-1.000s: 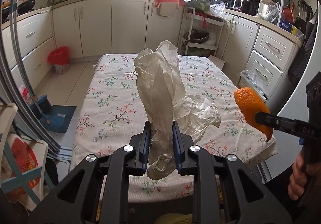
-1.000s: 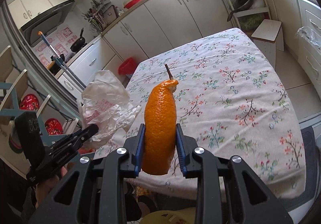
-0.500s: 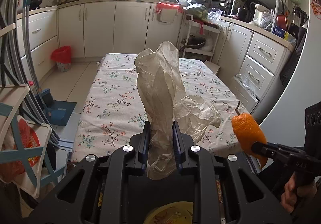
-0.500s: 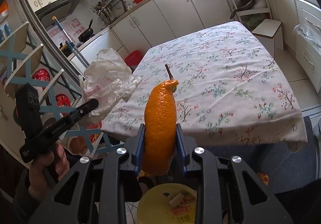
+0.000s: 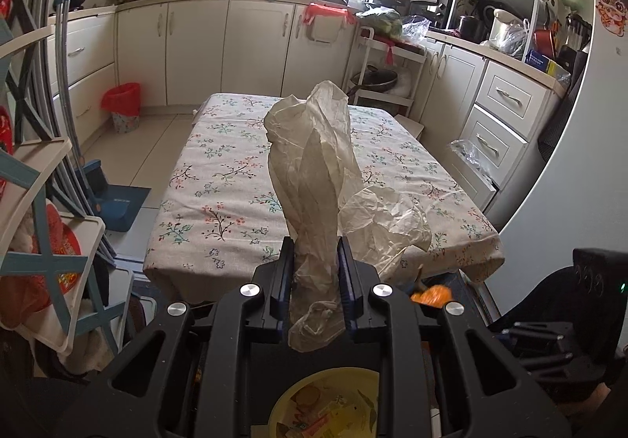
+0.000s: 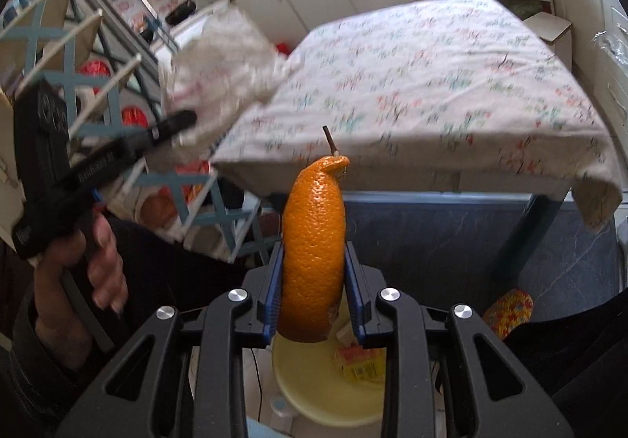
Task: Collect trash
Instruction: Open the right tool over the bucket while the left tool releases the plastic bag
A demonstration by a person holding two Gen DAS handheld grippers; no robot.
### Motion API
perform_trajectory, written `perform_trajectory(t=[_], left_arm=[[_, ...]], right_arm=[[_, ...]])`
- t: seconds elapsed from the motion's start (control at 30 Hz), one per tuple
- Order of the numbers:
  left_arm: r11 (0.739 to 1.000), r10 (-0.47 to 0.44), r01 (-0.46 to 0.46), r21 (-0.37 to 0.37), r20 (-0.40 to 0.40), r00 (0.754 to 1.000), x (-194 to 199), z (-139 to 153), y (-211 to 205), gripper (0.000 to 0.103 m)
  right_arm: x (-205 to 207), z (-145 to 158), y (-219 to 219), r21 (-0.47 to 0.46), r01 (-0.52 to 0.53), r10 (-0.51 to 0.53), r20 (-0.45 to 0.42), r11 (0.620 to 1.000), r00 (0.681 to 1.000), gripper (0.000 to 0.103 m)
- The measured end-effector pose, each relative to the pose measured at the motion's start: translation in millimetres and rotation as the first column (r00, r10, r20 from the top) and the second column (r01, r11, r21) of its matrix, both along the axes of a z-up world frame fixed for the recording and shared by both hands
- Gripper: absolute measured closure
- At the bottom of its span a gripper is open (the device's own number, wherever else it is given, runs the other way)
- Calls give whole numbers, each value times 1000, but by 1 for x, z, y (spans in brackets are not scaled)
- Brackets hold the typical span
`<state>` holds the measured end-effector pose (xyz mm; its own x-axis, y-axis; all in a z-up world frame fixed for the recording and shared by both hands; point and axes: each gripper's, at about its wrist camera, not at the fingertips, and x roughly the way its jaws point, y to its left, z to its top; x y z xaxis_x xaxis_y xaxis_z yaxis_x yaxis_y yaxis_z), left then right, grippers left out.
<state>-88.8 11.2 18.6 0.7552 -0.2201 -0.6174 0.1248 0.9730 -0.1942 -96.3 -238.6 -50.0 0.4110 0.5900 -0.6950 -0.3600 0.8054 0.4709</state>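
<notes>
Orange peel [image 6: 313, 241], stem upright, sits pinched between the right gripper [image 6: 314, 292] pads directly above the yellow bin [image 6: 329, 391] on the floor. Crumpled plastic bag [image 5: 314, 179] is clamped in the left gripper [image 5: 316, 281], also over that bin, short of the floral-clothed table [image 5: 219, 179]. Centre each load over the opening, lower close, then release, so neither catches the rim.

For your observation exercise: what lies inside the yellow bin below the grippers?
The yellow bin holds a yellow-and-red wrapper and other colourful scraps. The orange peel and right gripper hide part of it.
</notes>
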Motion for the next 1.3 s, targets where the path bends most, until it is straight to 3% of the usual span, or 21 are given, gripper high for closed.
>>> perform_trajectory(t=[0.4, 0.6, 0.7, 0.83, 0.97, 1.1, 1.3], left_arm=[[1000, -1, 1, -3, 1, 1000, -4, 1, 1, 83], [1000, -4, 4, 1, -3, 1000, -12, -2, 2, 83], [1000, -5, 5, 4, -15, 1000, -15, -4, 4, 83], [1000, -28, 28, 11, -51, 998, -14, -10, 0, 82], [993, -101, 107, 43, -132, 986, -12, -26, -12, 82], [972, -198, 222, 74, -242, 950, -13, -48, -30, 82], [897, -324, 409, 168, -380, 867, -25, -74, -68, 82]], right_arm=[[-17, -42, 38, -163, -179, 152, -168, 970, 974, 73], [-22, -59, 50, -227, -235, 182, -229, 945, 956, 65], [-20, -54, 38, -192, -180, 138, -216, 965, 967, 56], [-10, -36, 9, -90, -22, 7, -165, 996, 986, 43], [-3, -23, -23, -7, 142, -141, -124, 990, 982, 38], [-1, -12, -46, 66, 266, -260, -81, 962, 962, 34], [-2, -9, -67, 137, 345, -336, -86, 929, 938, 34]])
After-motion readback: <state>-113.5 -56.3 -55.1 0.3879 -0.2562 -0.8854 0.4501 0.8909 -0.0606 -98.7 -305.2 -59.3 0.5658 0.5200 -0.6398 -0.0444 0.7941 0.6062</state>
